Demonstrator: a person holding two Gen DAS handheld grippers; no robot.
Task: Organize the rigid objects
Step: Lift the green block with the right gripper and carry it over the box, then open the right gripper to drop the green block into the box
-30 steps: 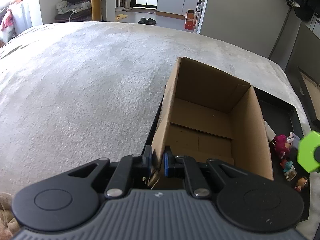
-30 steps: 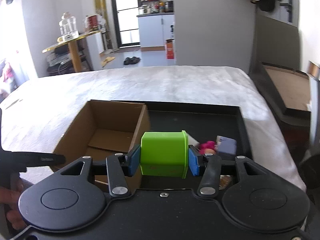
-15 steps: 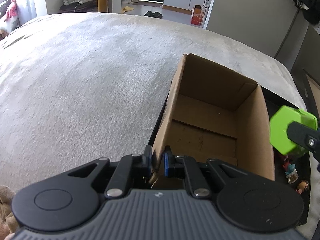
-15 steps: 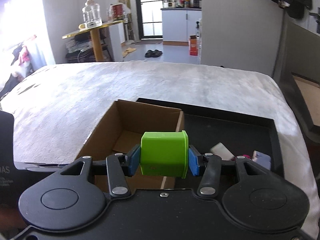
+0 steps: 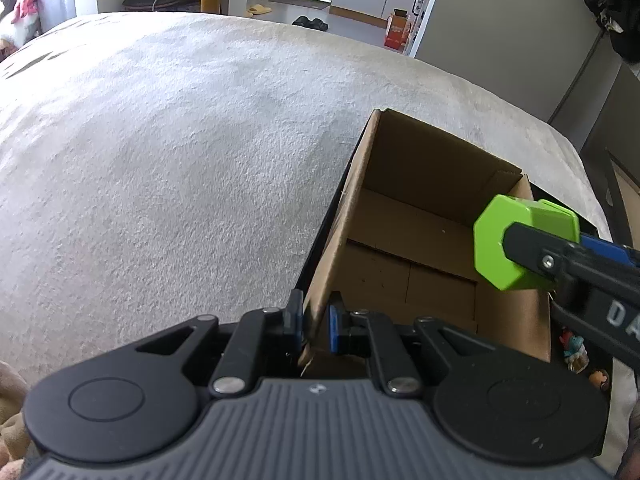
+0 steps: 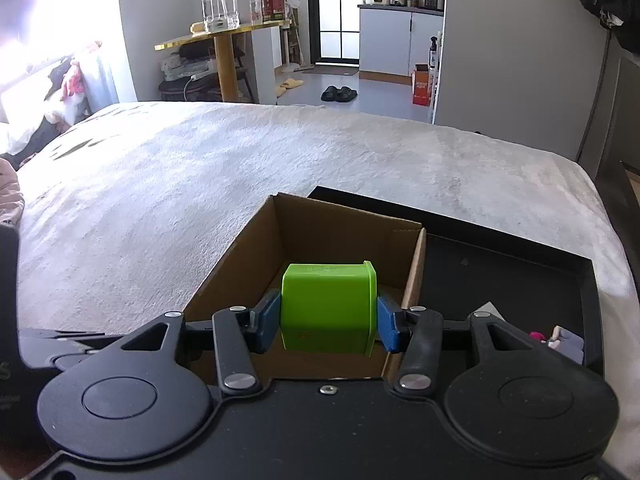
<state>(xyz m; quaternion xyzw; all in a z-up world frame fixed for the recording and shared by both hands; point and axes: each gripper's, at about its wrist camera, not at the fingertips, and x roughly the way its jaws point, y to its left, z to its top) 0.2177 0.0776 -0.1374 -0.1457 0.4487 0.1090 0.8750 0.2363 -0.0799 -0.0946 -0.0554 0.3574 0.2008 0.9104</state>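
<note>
An open cardboard box [image 5: 420, 240] stands in a black tray on a pale blanket. My left gripper [image 5: 314, 322] is shut on the box's near left wall and holds it. My right gripper [image 6: 326, 320] is shut on a green hexagonal container [image 6: 326, 308] and holds it above the open box [image 6: 340, 240]. In the left wrist view the green container [image 5: 516, 240] hangs over the box's right wall. The box looks empty inside.
The black tray [image 6: 520, 276] extends to the right of the box. Small figurines [image 5: 576, 354] lie in it beside the box, also seen in the right wrist view [image 6: 560, 340]. The pale blanket [image 5: 180, 160] spreads to the left and beyond.
My right gripper has carried the green container leftward from over the tray to above the box opening. My left gripper has kept its hold on the box wall.
</note>
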